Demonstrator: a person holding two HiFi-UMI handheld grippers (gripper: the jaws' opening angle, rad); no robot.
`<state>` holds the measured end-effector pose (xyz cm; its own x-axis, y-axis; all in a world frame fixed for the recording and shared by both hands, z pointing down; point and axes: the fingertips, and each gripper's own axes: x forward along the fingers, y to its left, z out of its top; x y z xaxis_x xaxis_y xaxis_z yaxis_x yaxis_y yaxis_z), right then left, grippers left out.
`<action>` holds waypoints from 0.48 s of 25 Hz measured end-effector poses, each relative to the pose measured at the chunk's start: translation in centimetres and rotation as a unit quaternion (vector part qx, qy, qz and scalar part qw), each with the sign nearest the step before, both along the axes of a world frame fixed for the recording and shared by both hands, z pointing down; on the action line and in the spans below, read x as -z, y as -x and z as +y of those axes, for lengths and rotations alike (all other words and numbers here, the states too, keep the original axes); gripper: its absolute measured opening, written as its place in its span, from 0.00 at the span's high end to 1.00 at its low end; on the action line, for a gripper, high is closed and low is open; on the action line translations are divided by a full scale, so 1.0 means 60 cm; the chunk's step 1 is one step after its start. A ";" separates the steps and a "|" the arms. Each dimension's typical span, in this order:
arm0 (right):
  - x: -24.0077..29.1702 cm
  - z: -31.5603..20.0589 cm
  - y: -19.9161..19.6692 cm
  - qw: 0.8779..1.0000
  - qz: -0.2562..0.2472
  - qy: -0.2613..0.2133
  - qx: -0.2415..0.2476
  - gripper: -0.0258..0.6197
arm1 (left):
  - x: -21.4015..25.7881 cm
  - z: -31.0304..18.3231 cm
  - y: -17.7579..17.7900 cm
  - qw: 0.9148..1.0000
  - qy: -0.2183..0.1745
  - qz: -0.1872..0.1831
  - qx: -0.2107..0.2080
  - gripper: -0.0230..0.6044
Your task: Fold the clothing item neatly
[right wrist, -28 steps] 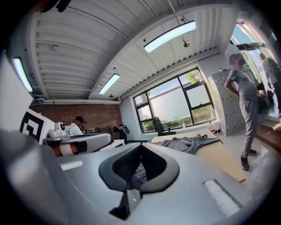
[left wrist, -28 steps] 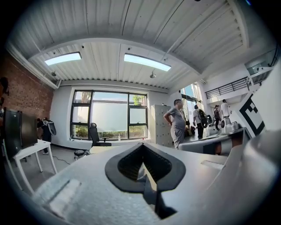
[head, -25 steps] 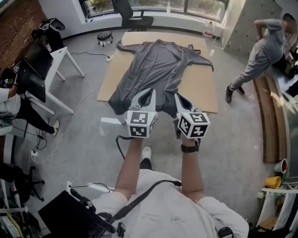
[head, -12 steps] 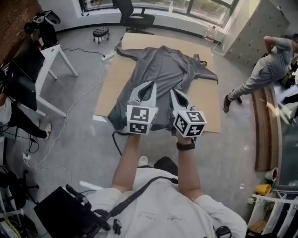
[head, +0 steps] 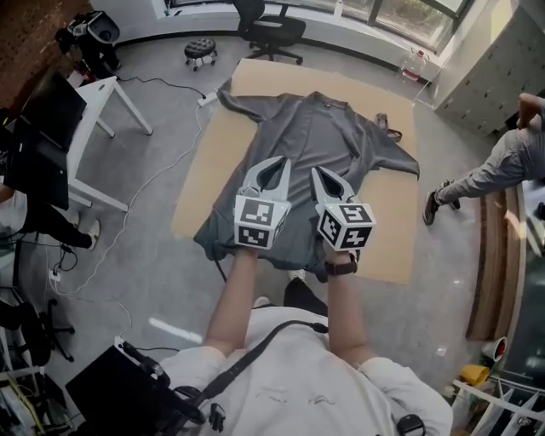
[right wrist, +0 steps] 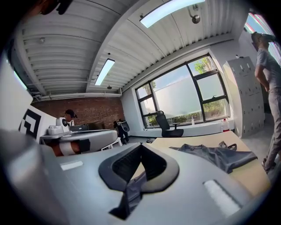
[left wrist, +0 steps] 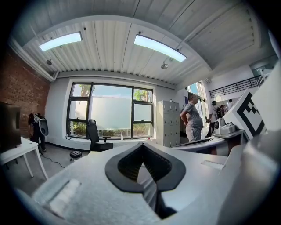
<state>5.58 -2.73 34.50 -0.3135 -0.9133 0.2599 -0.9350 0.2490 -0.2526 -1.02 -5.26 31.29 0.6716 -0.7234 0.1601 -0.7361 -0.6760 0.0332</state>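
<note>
A grey long-sleeved garment (head: pixel 315 136) lies spread on a sheet of cardboard (head: pixel 387 217) on the floor, collar at the far end. My left gripper (head: pixel 274 162) and right gripper (head: pixel 322 173) hover side by side over its lower middle, jaws pointing to the collar. In the left gripper view the left gripper (left wrist: pixel 141 145) is shut, with a strip of grey cloth hanging from its closed jaws. The right gripper (right wrist: pixel 140 146) is likewise shut on a fold of grey cloth, and the far part of the garment (right wrist: pixel 215 154) lies ahead of it on the cardboard (right wrist: pixel 252 173).
A white table (head: pixel 94 94) and floor cables (head: pixel 145 196) are at the left. An office chair (head: pixel 272 25) and a stool (head: pixel 201 48) stand beyond the cardboard. A person (head: pixel 502 162) walks at the right, near wooden planks (head: pixel 485 255).
Both grippers have travelled forward together over the garment, from near its lower hem to its middle. The person at the right has shifted farther toward the frame's edge.
</note>
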 end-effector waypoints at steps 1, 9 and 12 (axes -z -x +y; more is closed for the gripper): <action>-0.004 -0.021 -0.016 1.000 -0.001 0.002 0.001 0.95 | -0.006 -0.020 -0.014 1.000 0.005 0.001 0.003 0.96; -0.120 -0.139 -0.133 0.997 -0.035 0.064 -0.002 0.95 | -0.146 -0.105 -0.073 0.994 0.078 -0.068 0.036 0.96; -0.193 -0.207 -0.165 0.996 -0.004 0.089 -0.005 0.95 | -0.210 -0.120 -0.063 0.988 0.110 -0.092 0.049 0.96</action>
